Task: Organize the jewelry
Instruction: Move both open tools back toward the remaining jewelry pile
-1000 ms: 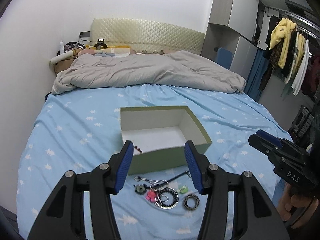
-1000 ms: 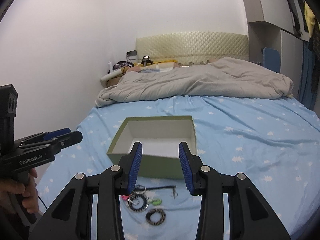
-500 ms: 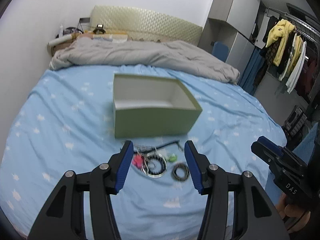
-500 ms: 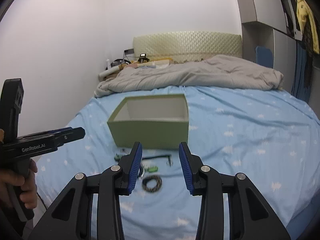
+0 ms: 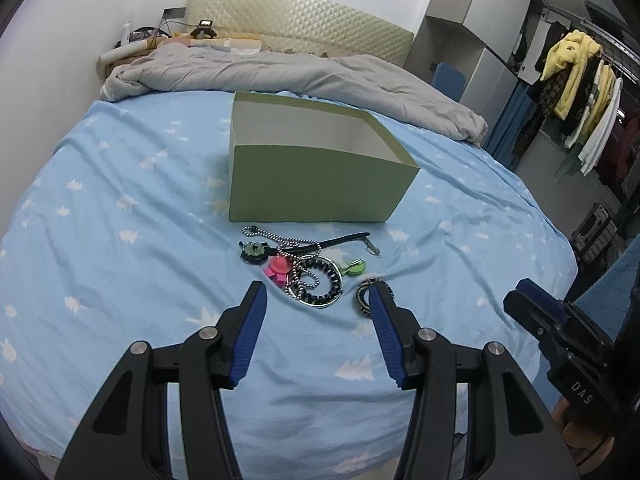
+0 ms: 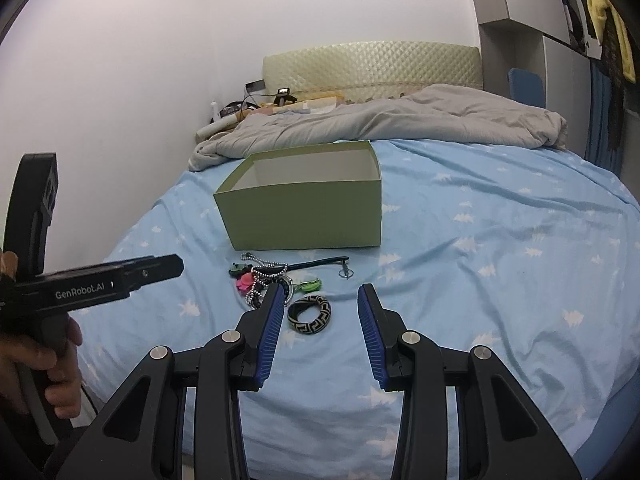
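Note:
An open green box (image 5: 312, 184) (image 6: 308, 216) with a white inside stands on the blue bed sheet. In front of it lies a jewelry heap: a bead chain (image 5: 280, 240), a pink charm (image 5: 278, 267), a big hoop with a dark coil (image 5: 320, 284), a green piece (image 5: 352, 267), a black strap (image 5: 344, 239) and a patterned bangle (image 5: 365, 292) (image 6: 310, 314). My left gripper (image 5: 316, 296) hangs open just short of the heap with nothing held. My right gripper (image 6: 318, 300) is open too, its jaws framing the bangle from above.
A grey duvet (image 5: 280, 76) is bunched at the bed's head under a padded headboard (image 5: 304, 28). Clothes (image 5: 576, 84) hang on a rail to the right beside a wardrobe. A hand (image 6: 36, 364) grips the left tool's handle at the bed's left edge.
Both grippers have sunk toward the bed and come closer to the jewelry; the box now shows its front wall rather than its floor. Neither jaw gap has changed.

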